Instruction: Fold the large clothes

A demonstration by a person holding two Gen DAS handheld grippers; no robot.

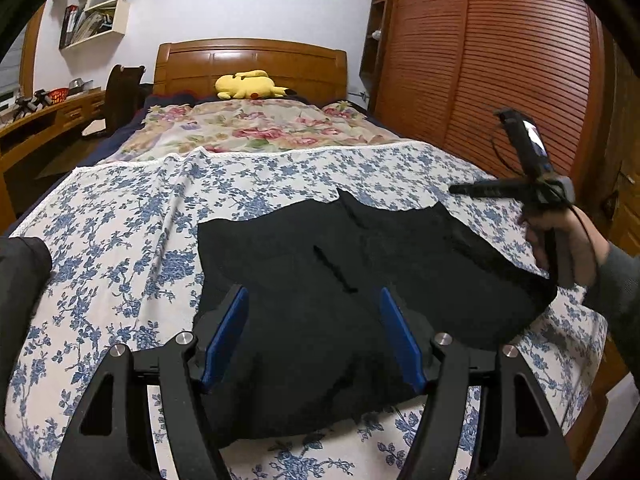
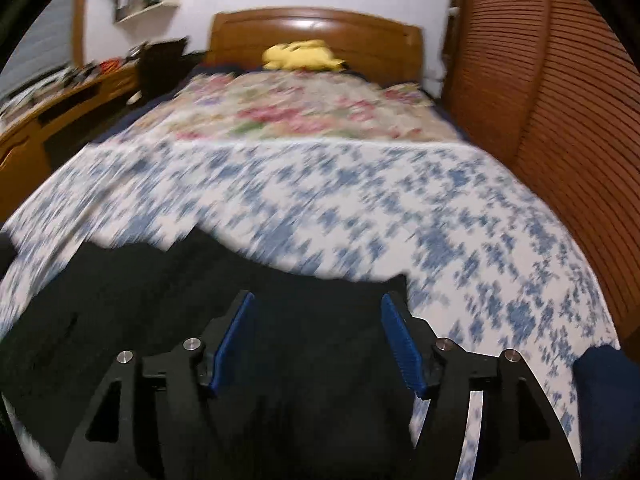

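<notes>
Left gripper (image 1: 314, 334) – blue ribbed pads spread wide, released, above the black garment (image 1: 360, 280), a soft crumpled cloth lying on the blue-floral sheet (image 1: 120, 220). Right gripper (image 2: 318, 340) – jaws apart too, nothing clamped; view blurred.

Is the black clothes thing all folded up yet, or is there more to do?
Not finished, it seems. Done: the black fabric garment lies on the blue-flowered white bedsheet, seemingly folded at least once, its edges still uneven. In hand: nothing; the left hand-held gripper and right hand-held gripper both stand open above it, gripping no cloth. Left: probably another fold and smoothing.
</notes>
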